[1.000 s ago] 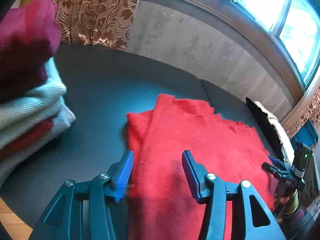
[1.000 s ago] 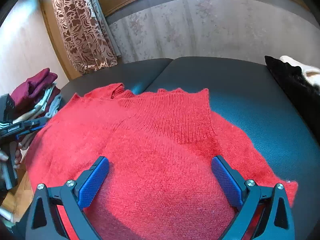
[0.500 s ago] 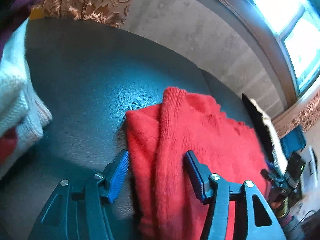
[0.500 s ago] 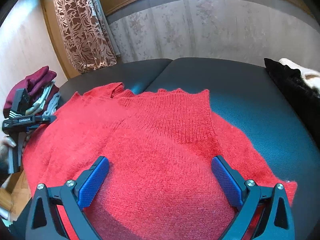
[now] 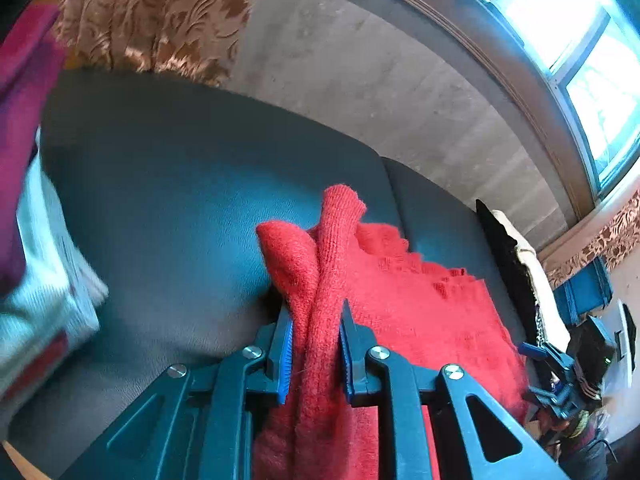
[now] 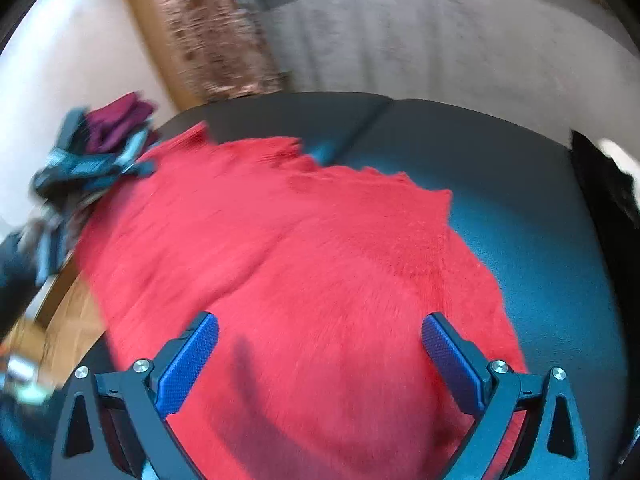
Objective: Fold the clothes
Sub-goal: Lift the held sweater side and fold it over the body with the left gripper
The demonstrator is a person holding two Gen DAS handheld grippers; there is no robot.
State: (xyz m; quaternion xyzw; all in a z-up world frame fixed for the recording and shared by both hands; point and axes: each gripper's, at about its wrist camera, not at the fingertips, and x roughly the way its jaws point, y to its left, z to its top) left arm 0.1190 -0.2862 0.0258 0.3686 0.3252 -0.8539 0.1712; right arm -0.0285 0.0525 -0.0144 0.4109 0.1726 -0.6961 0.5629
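Note:
A red knitted sweater (image 5: 420, 312) lies spread on a dark padded surface (image 5: 180, 200). My left gripper (image 5: 314, 320) is closing at the sweater's left edge. A bunched fold of red knit stands up between its blue pads (image 5: 285, 344), which press on it. In the right wrist view the sweater (image 6: 320, 248) fills the middle, and my right gripper (image 6: 320, 340) hovers open over its near part with nothing pinched. The left gripper (image 6: 80, 168) shows blurred at the sweater's far left side.
A stack of folded clothes (image 5: 40, 280), maroon, white and red, stands at the left. A black and a cream garment (image 5: 504, 264) lie at the right end. A patterned curtain (image 5: 160, 12) and a wall with a window run behind. Wooden floor (image 6: 68, 320) shows lower left.
My left gripper moved onto the sweater's left edge and closed on it, bunching the knit upward. The right gripper rose and tilted, staying open; its view is now blurred.

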